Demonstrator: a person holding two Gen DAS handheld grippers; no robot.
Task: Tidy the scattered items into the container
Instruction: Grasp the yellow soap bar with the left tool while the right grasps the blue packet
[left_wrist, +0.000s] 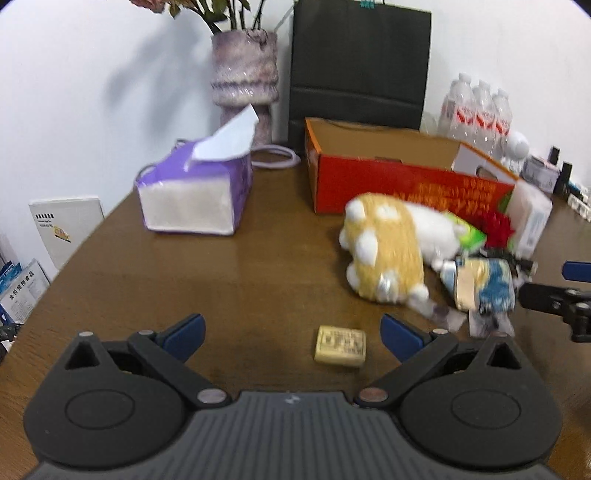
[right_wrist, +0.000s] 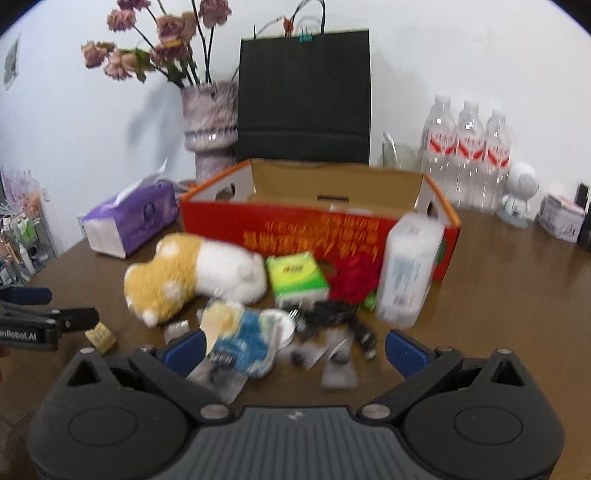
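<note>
A red open cardboard box (left_wrist: 406, 184) (right_wrist: 317, 229) stands at the back of the brown table. In front of it lie a yellow-and-white plush toy (left_wrist: 388, 243) (right_wrist: 192, 277), a green pack (right_wrist: 295, 277), a red item (right_wrist: 354, 277), a white bottle (right_wrist: 406, 269), a blue-and-white packet (left_wrist: 484, 284) (right_wrist: 240, 339) and black clutter (right_wrist: 332, 317). A small beige block (left_wrist: 340, 346) (right_wrist: 101, 336) lies between my left gripper's open fingers. My left gripper (left_wrist: 291, 332) is open and empty. My right gripper (right_wrist: 295, 347) is open over the blue packet and small packets.
A purple tissue pack (left_wrist: 195, 195) (right_wrist: 129, 221) sits at the left. A vase (left_wrist: 245, 81) with dried flowers, a black paper bag (right_wrist: 303, 96), water bottles (right_wrist: 467, 155) and a white figurine (right_wrist: 517, 192) line the back wall. Shelves stand left of the table.
</note>
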